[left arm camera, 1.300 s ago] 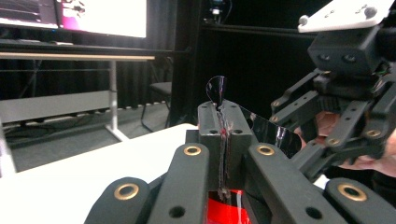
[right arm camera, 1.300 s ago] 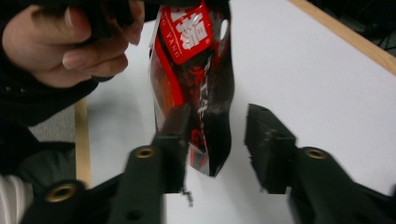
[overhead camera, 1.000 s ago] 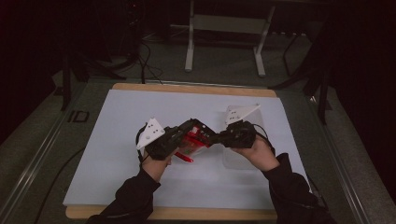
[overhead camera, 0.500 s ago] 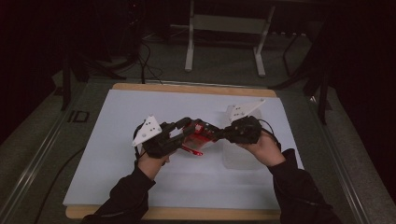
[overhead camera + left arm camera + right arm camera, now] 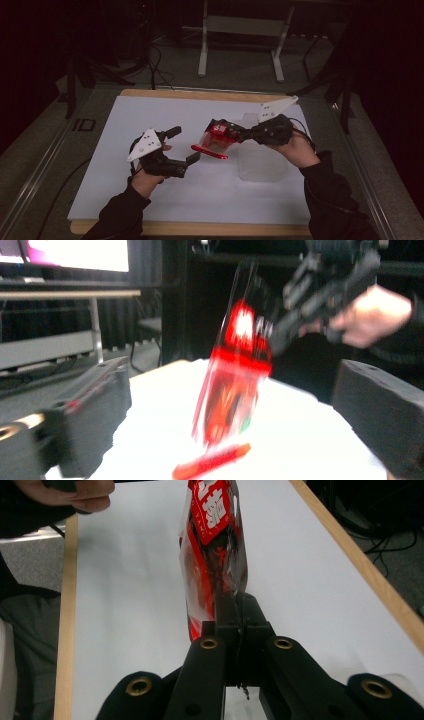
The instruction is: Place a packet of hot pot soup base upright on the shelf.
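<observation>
A red and clear plastic packet point(image 5: 217, 141) hangs above the white mat, tilted, with a red strip point(image 5: 209, 151) at its lower end. My right gripper point(image 5: 236, 134) is shut on its upper right edge. In the right gripper view the closed jaws point(image 5: 235, 612) pinch the packet point(image 5: 215, 545), which stretches away from them. My left gripper point(image 5: 183, 145) stands open to the left of the packet; its jaws have just been opening and the pads touch nothing. In the left gripper view the packet point(image 5: 235, 385) is blurred ahead of my wide jaws, with the right gripper point(image 5: 320, 285) on its top.
A clear plastic box point(image 5: 262, 162) sits on the white mat point(image 5: 150, 200) below my right hand. The mat covers a wooden table top point(image 5: 200, 94). A metal stand point(image 5: 240, 25) and cables lie on the dark floor beyond the far edge.
The left gripper has let go of the packet, opened wide and drawn away to the left. The right gripper has lifted the packet up and slightly right.
</observation>
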